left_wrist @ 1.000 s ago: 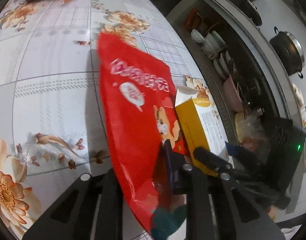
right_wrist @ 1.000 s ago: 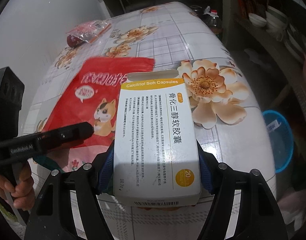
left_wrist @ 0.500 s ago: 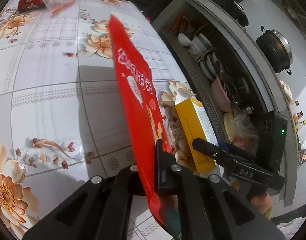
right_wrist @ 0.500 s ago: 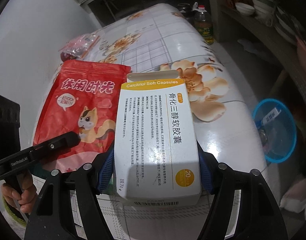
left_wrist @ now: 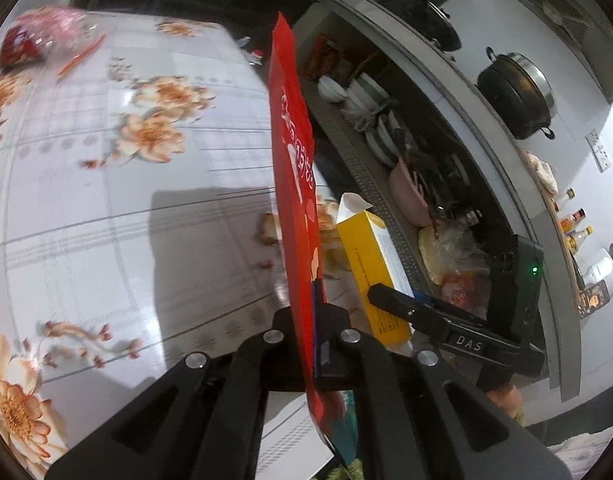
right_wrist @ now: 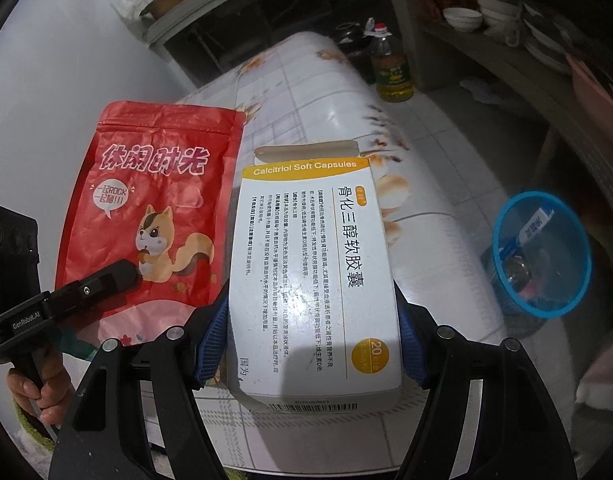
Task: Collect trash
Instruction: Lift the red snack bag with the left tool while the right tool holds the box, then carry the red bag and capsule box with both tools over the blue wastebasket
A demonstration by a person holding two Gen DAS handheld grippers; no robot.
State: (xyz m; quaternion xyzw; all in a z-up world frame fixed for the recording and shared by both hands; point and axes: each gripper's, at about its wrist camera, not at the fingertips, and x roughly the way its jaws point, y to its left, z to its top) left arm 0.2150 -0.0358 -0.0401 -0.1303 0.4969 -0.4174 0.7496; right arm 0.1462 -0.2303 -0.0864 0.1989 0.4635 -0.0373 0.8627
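A round blue bin [right_wrist: 542, 254] of translucent plastic is seen on the floor beside the table [right_wrist: 318, 80]; a few bits of packaging lie in it, too blurred to be named. On the shelves under the counter, stacked bowls [left_wrist: 370, 128] and a pink basin [left_wrist: 408, 196] are kept, and a dark pot [left_wrist: 516, 96] stands on the counter. A flat, glossy red pouch [right_wrist: 154, 208], creased along its sealed top and printed with a squirrel, is held upright above the table. It is clamped near its lower edge between the closed fingers of the left gripper [left_wrist: 316, 330], and is seen edge-on from that wrist. Just beside it, a rectangular white and yellow cardboard box [right_wrist: 312, 280], marked Calcitriol Soft Capsules, is held with its top flap open. The box is squeezed at its sides between the blue ribbed pads [right_wrist: 212, 344] of the right gripper [right_wrist: 310, 348], whose fingers are spread to the box's width. The table is covered with a shiny cloth printed with flowers. A bottle [right_wrist: 390, 68] of yellow oil stands on the floor past the table's end.
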